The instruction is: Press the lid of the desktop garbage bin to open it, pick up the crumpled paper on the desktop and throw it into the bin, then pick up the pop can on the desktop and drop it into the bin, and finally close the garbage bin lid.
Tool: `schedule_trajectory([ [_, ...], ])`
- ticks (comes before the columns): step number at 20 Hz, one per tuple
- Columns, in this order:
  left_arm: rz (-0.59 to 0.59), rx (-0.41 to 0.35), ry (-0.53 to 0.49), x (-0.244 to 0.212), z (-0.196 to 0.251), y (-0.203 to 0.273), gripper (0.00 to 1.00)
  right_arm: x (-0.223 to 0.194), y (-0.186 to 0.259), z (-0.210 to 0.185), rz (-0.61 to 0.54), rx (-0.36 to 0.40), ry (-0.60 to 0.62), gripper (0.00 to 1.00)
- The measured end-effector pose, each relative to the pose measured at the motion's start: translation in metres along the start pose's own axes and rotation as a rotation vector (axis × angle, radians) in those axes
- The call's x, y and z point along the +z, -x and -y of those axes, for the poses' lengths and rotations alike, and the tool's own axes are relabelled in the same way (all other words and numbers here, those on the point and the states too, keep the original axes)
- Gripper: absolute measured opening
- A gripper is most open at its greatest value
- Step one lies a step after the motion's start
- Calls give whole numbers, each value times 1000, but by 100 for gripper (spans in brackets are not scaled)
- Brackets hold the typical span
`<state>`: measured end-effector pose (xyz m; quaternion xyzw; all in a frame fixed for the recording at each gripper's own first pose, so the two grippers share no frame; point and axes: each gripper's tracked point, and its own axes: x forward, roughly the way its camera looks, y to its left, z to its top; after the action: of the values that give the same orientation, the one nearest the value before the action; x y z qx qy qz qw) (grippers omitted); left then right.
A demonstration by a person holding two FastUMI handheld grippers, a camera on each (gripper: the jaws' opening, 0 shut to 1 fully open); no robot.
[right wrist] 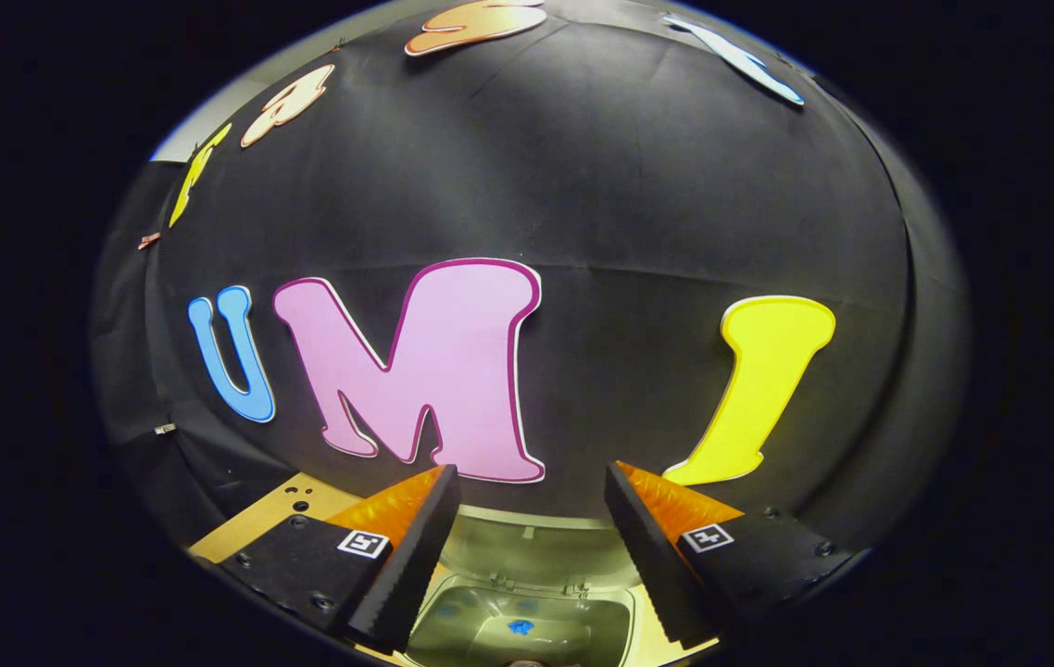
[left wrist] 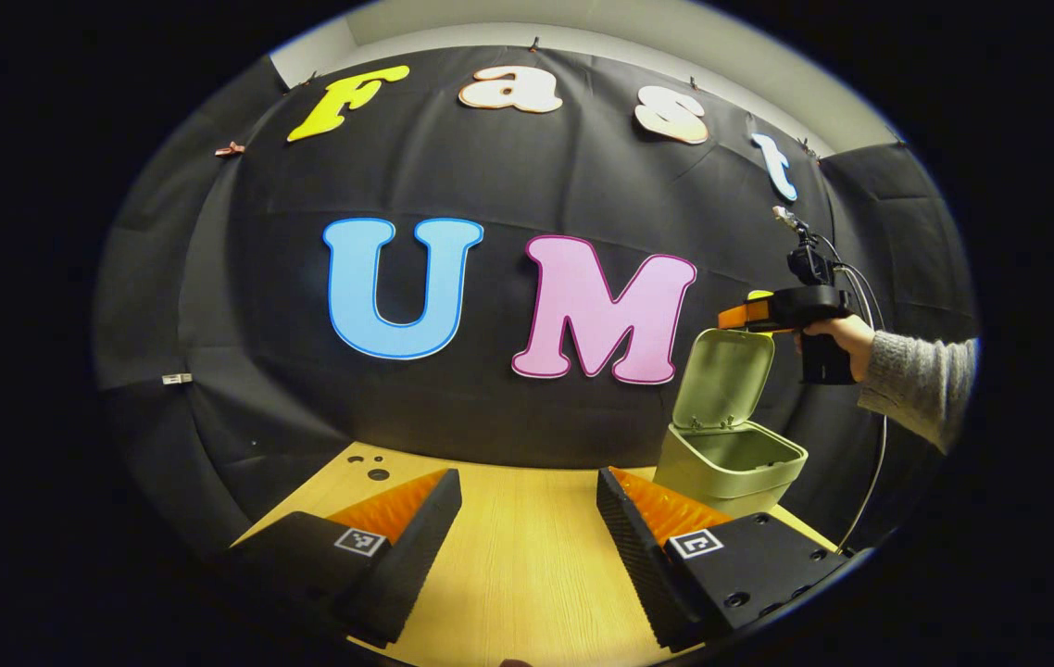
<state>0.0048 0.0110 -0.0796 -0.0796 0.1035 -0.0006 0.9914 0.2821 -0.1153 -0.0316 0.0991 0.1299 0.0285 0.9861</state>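
In the left gripper view, the left gripper [left wrist: 529, 519] is seen nearest, its two fingers spread wide with nothing held between them. Bare wooden table [left wrist: 527, 574] is seen through the gap. Farther off and to the right, the green bin [left wrist: 729, 461] is found standing on the table just beyond the right finger. Its lid [left wrist: 723, 378] is raised, tilted back and upright on its hinge at the far edge, so the opening is exposed. Above the lid's top edge, the right gripper [left wrist: 733, 317] is held by a hand [left wrist: 846, 335] in a grey knitted sleeve [left wrist: 916, 384], reaching in from the right. Its tip is seen just over the lid; whether the two touch cannot be told. A cable [left wrist: 874, 445] is hung down from that gripper behind the bin. A few small dark holes [left wrist: 377, 472] are seen in the table at the far left. The black cloth wall [left wrist: 527, 185] is set behind everything.

In the right gripper view, the right gripper's fingers are seen wide apart and empty. Below and between them, the open bin is looked into from above; a small blue patch [right wrist: 520, 626] is made out inside, though what it belongs to cannot be told. The raised lid is seen just beyond the opening.
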Motion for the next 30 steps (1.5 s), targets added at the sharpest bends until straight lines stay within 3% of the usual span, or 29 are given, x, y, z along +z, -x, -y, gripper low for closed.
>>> schedule_trajectory([
  [9, -3, -48, -11, 0, 9, 0, 95, -35, 49, -12, -64, 41, -15, 99],
  [14, -7, -76, -13, 0, 13, -3, 95, -70, 70, -16, -127, 50, 56, 99],
  [30, -24, -101, -21, -6, 20, -8, 95, -189, 90, -24, -333, 56, 52, 97],
])
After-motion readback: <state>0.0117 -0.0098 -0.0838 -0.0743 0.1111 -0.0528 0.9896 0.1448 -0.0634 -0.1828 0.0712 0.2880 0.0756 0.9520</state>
